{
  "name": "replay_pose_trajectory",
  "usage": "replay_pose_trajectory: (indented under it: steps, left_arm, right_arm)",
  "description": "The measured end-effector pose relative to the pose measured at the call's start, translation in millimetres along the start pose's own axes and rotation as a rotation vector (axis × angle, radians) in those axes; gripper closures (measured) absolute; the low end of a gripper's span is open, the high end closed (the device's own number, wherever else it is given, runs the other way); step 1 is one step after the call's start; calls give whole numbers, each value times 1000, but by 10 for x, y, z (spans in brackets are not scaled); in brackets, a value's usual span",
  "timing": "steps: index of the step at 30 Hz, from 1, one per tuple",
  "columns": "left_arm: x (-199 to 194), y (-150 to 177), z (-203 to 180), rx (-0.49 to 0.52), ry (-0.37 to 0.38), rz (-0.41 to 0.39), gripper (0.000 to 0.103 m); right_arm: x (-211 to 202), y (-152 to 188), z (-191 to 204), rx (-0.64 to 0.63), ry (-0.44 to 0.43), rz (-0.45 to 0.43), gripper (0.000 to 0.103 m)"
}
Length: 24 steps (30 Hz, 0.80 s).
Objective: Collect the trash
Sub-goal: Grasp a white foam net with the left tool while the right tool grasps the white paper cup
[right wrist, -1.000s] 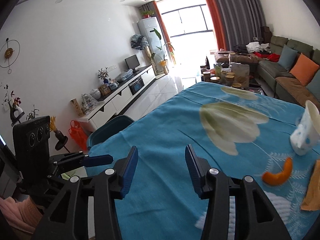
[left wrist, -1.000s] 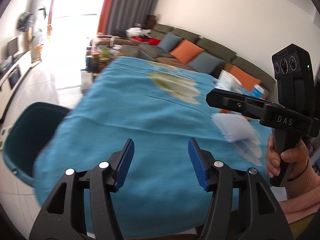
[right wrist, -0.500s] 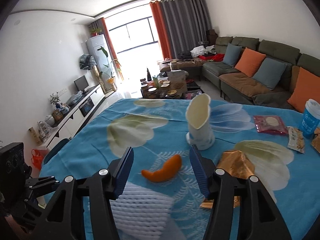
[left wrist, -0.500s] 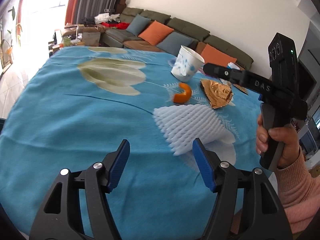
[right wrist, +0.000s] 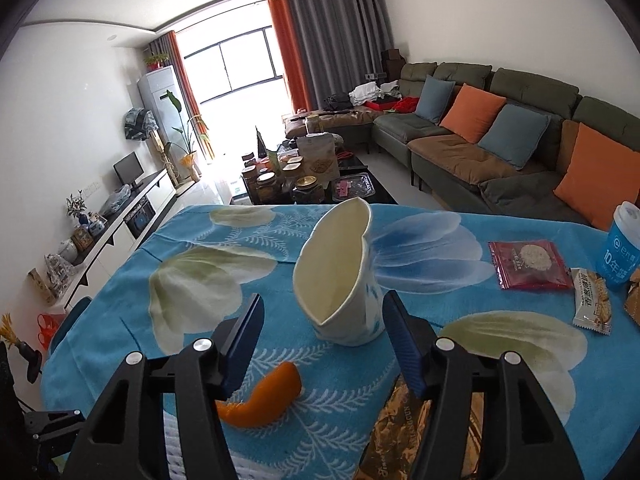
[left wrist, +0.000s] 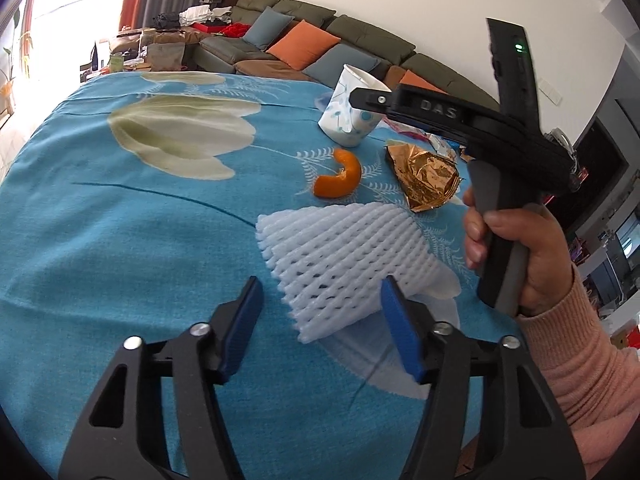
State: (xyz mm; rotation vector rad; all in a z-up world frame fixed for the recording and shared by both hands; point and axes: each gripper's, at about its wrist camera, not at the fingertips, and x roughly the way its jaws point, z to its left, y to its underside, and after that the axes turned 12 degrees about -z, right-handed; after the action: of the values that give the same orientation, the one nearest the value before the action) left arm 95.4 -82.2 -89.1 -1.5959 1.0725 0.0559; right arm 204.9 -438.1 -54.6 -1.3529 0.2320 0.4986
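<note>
On the blue flowered tablecloth (left wrist: 120, 240) lie a white foam net (left wrist: 344, 256), an orange peel (left wrist: 338, 180), a gold foil wrapper (left wrist: 424, 176) and a crumpled white paper cup (left wrist: 348, 114). My left gripper (left wrist: 320, 300) hovers at the net's near corner; its jaws are closing, the corner shows between the pads, untouched. My right gripper (right wrist: 323, 308) points at the paper cup (right wrist: 340, 276); its jaws are closing with the cup framed between them, not pressed. The orange peel (right wrist: 264, 400) and foil wrapper (right wrist: 396, 432) lie under it.
A red snack packet (right wrist: 528, 264), a biscuit packet (right wrist: 592, 300) and a blue lidded cup (right wrist: 624, 248) lie at the table's right. A hand (left wrist: 516, 248) in a pink sleeve holds the right gripper. A sofa (right wrist: 500, 152) and a crowded coffee table (right wrist: 308, 176) stand beyond.
Both views swung from the table's left side onto the trash. The left gripper came up to the foam net; the right gripper came up to the paper cup.
</note>
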Motion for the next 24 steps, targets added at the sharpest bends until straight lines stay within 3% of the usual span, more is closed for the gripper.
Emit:
replay_pose_trajectory:
  steps: [4,7,15,24]
  left_arm:
    - [-8,1,0,7,-11,1,60]
    - [-14,2,17,0,-7,1,66]
    - [-97,14,58,-4,-4,-16,86]
    - [-300,3,54,16,-8,-68,88]
  right_arm:
    - [39,16,-50,15,10,11,66]
    - [23,11,-60,24,15,4,73]
    - [-60,-31,-61,23,4,-23,76]
    - [-269,-125,28,31,-62,-68,77]
